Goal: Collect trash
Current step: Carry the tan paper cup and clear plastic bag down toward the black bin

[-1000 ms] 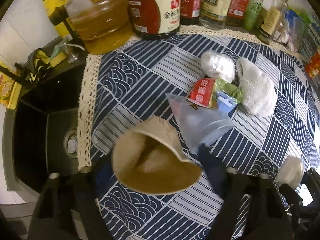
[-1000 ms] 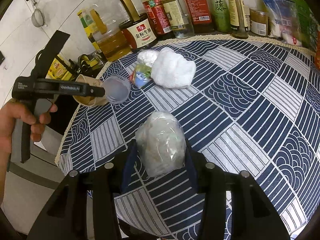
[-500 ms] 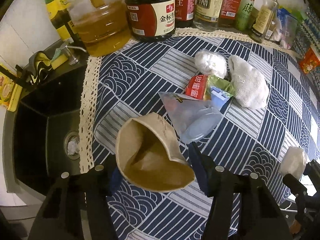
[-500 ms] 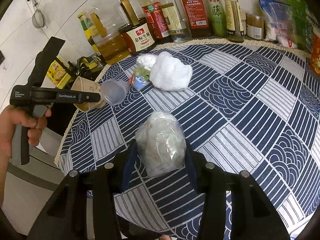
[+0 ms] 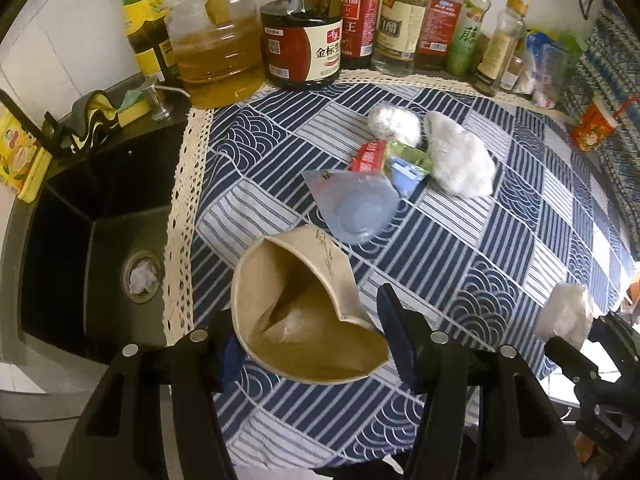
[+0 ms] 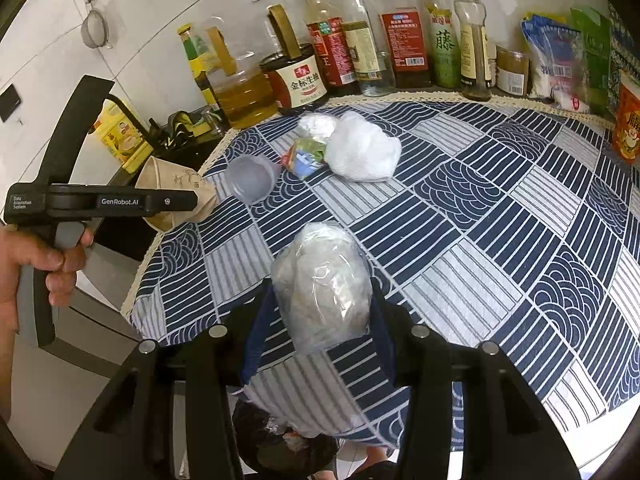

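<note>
A squashed tan paper cup is pinched between the blue pads of my left gripper, held above the patterned cloth; from the right wrist view the same cup hangs near the table's left edge. My right gripper is shut on a clear plastic bag of crumpled waste, raised over the near edge. On the cloth lie a clear plastic cup on its side, a red and green wrapper, a white tissue ball and a white cloth wad.
A black sink lies left of the table. Oil and sauce bottles line the back edge, with packets at the back right. A person's hand grips the left tool. Something dark holding crumpled waste shows below the near edge.
The left jaws closed on the paper cup, squashed it and lifted it back from the clear cup. The right gripper rose a little with its bag.
</note>
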A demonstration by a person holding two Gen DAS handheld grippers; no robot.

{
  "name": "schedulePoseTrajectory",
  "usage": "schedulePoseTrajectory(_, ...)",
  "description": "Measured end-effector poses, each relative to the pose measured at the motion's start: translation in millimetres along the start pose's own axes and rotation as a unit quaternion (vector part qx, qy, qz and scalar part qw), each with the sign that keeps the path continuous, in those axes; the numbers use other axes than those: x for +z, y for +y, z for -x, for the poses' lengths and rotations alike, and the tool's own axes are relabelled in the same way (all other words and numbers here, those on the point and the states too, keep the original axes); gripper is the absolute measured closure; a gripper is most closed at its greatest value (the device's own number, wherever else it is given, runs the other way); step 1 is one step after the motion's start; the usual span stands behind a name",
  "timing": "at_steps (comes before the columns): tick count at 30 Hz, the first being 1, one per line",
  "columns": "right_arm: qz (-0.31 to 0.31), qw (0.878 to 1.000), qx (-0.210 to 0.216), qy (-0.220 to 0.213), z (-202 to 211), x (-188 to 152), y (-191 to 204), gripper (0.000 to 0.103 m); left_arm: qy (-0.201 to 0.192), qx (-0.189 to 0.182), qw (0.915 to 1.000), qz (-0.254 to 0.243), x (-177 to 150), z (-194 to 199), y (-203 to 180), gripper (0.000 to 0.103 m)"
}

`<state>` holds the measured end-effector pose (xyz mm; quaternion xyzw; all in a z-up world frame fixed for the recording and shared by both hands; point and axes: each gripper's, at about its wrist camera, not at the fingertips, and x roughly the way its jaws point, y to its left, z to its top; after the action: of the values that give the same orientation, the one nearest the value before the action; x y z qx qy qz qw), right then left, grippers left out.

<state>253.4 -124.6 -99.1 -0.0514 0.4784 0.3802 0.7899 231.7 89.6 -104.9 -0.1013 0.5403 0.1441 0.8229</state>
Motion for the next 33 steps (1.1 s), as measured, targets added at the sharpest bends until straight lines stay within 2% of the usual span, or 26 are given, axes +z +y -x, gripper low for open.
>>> schedulePoseTrajectory(17,0.031,0.997,-0.046,-0.049,55.0,-14.5,47.0,0.057,-0.036,-0.058,0.9975,-0.019,-77.1,53.2,-7.4,0.045)
schedulePoseTrajectory(33,0.031,0.994,-0.069,-0.076,107.0,-68.0,100.6,0.057,-0.062,-0.095,0.9927,-0.041,-149.9,96.1,-9.0,0.045)
